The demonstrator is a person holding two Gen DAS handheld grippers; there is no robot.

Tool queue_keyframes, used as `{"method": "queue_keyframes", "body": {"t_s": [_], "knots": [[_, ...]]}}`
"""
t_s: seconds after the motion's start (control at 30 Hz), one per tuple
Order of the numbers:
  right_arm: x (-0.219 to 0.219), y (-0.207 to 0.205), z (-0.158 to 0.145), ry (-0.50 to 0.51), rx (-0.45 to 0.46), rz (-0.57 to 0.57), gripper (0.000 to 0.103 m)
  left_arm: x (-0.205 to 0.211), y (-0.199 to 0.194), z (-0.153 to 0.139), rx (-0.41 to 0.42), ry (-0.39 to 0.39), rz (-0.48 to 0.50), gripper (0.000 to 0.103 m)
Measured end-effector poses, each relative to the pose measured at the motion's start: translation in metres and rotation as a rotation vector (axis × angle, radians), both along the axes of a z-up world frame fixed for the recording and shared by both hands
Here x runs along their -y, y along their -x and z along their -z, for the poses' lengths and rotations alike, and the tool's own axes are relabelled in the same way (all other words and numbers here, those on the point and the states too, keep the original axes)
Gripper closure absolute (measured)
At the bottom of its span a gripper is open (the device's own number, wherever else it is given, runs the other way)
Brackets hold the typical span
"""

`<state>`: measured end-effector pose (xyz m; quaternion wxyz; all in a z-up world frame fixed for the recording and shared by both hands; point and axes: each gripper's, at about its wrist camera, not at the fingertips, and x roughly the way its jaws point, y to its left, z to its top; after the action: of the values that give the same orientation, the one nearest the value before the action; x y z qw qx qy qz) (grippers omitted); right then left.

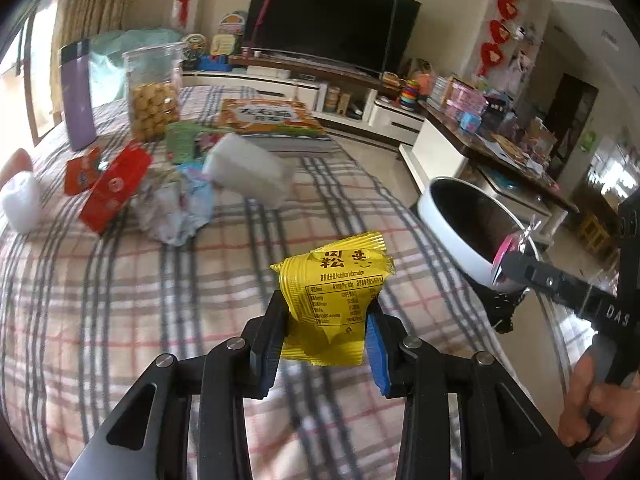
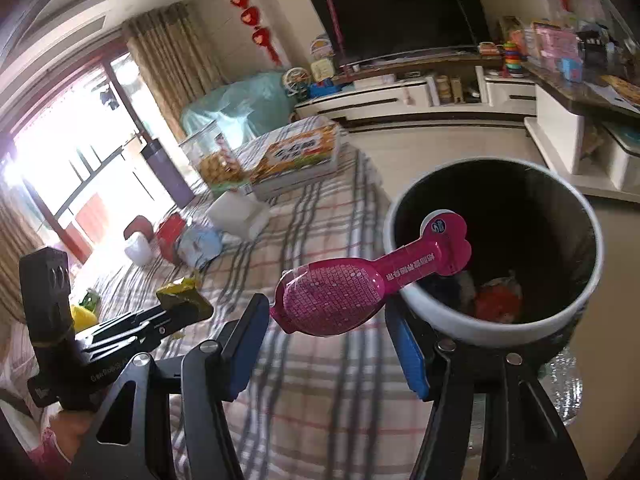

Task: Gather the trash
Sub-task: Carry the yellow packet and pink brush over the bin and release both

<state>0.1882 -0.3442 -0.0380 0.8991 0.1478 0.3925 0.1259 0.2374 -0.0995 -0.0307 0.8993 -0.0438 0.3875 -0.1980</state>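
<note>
My left gripper [image 1: 328,308] is shut on a crumpled yellow snack wrapper [image 1: 336,296], held above the plaid tablecloth. My right gripper [image 2: 326,310] is shut on a pink spoon-shaped plastic packet [image 2: 340,300], whose narrow end reaches over the rim of the white bin [image 2: 588,288]. The bin's inside is black, and orange and grey rubbish lies at its bottom. In the left wrist view the bin [image 1: 444,232] stands to the right beyond the table edge, and the right gripper [image 1: 508,268] holds the pink packet [image 1: 502,254] at its rim. The left gripper [image 2: 180,304] shows low on the left in the right wrist view.
On the plaid table [image 1: 120,300] lie a crumpled pale blue wrapper [image 1: 176,208], a red carton [image 1: 116,184], a white tissue pack [image 1: 248,168], a cookie jar [image 1: 154,96], a purple flask [image 1: 78,96] and an orange box [image 1: 272,116]. A TV cabinet [image 1: 360,100] stands behind.
</note>
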Motion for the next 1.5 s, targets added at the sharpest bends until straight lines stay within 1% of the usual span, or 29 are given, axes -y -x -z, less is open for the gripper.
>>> {"method": "queue_keyframes", "body": {"t_s": [0.17,0.23,0.47,0.77,1.0,1.17,1.37,1.5], "knots": [[0.027,-0.001,-0.003,0.003,0.0,0.036,0.042,0.021,-0.006,-0.001,0.004,-0.006,0.036,0.067],[0.039,-0.003,-0.001,-0.012,-0.012,0.04,0.042,0.03,-0.01,-0.002,0.005,-0.007,0.051,0.067],[0.063,-0.007,0.001,0.003,-0.024,0.065,0.042,0.059,-0.023,-0.006,0.016,-0.017,0.1,0.067],[0.087,-0.017,0.007,0.007,-0.048,0.074,0.042,0.098,-0.04,-0.008,0.038,-0.046,0.147,0.067],[0.102,-0.025,0.017,-0.003,-0.073,0.074,0.041,0.127,-0.057,-0.008,0.036,-0.058,0.184,0.067],[0.11,-0.027,0.02,-0.011,-0.095,0.073,0.041,0.147,-0.071,-0.007,0.04,-0.081,0.213,0.067],[0.12,-0.033,0.023,-0.001,-0.108,0.076,0.041,0.166,-0.08,-0.005,0.039,-0.104,0.237,0.067],[0.123,-0.036,0.024,0.009,-0.114,0.082,0.039,0.173,-0.086,-0.004,0.034,-0.103,0.244,0.066]]}}
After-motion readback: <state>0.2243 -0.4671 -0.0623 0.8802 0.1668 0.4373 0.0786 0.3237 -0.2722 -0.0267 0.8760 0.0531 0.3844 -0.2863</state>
